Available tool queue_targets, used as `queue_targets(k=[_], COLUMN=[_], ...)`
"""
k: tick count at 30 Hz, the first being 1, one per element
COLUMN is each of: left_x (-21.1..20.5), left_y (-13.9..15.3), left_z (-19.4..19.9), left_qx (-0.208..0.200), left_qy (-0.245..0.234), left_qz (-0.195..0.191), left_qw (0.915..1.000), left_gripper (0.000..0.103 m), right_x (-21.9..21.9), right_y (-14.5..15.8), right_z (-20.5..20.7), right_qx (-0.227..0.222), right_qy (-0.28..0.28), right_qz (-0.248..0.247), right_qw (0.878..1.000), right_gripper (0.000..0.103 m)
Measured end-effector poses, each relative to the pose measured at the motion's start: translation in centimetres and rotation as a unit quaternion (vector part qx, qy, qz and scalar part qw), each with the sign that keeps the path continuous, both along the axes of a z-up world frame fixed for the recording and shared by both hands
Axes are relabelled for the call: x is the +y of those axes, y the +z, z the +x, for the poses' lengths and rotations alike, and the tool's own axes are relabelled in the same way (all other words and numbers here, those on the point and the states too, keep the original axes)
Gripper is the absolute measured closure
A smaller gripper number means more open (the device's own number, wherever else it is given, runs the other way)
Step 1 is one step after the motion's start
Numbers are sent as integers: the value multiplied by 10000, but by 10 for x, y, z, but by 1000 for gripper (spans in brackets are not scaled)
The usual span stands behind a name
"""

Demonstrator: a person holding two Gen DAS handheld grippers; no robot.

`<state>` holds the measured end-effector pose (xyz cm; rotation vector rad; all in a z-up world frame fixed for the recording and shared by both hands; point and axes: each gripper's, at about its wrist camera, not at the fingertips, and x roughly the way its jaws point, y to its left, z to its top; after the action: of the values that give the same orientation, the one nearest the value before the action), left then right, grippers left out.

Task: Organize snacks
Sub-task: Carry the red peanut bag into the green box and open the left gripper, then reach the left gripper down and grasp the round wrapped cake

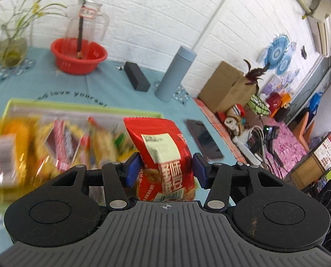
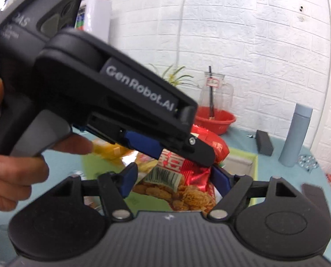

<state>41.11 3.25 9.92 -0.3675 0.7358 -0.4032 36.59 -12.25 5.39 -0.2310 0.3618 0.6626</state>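
The red snack packet (image 1: 163,160) is sitting low in the left wrist frame's centre, the left claw (image 1: 164,169) pinching it between blue pads above the green box (image 1: 83,108) of snacks on the teal surface (image 1: 112,84). In the right wrist view, the right claw (image 2: 174,181) is standing spread around the packet's lower end (image 2: 183,191); whether its pads are pressing I cannot tell.

Both wrist views look down close over the snack box (image 1: 80,109), sharing the red basin (image 2: 216,120).
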Motion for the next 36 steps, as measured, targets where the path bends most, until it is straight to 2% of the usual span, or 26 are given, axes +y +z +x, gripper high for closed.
queue_targets(k=[4, 7, 8, 9, 11, 16, 19, 25, 29, 36], left_x=[-12, -9, -7, -5, 0, 2, 7, 15, 23, 57], left_y=[-17, -31, -31, -30, -24, -12, -17, -50, -70, -79], left_z=[57, 78, 78, 75, 62, 8, -31, -94, -114, -130], left_qx=[355, 482, 450, 391, 197, -191, -286, -29, 188, 283], left_qy=[-1, 58, 61, 60, 101, -36, -23, 389, 670, 862], left_qz=[48, -38, -62, -112, -202, -159, -224, 47, 337, 225], left_qw=[9994, 9988, 9989, 9992, 9996, 9997, 9993, 9992, 9970, 9956], left_gripper=[72, 70, 67, 59, 50, 40, 34, 33, 32, 32], right_x=[-9, -21, -25, -30, -39, -59, -68, -45, -19, 16], right_y=[-5, -17, -19, -20, -18, -13, -17, -54, -76, -76], right_z=[64, 93, 95, 94, 85, 36, 6, -39, -53, -59], right_qx=[488, 844, 848, 839, 752, 417, 576, 1218, 1585, 1476], right_qy=[-92, -182, -215, -236, -263, -234, -196, -21, 210, 368], right_qz=[103, 327, 417, 510, 658, 722, 853, 725, 707, 282], right_qw=[9987, 9957, 9953, 9949, 9946, 9962, 9945, 9899, 9846, 9880], right_gripper=[23, 22, 21, 18, 8, 8, 8, 4, 3, 1])
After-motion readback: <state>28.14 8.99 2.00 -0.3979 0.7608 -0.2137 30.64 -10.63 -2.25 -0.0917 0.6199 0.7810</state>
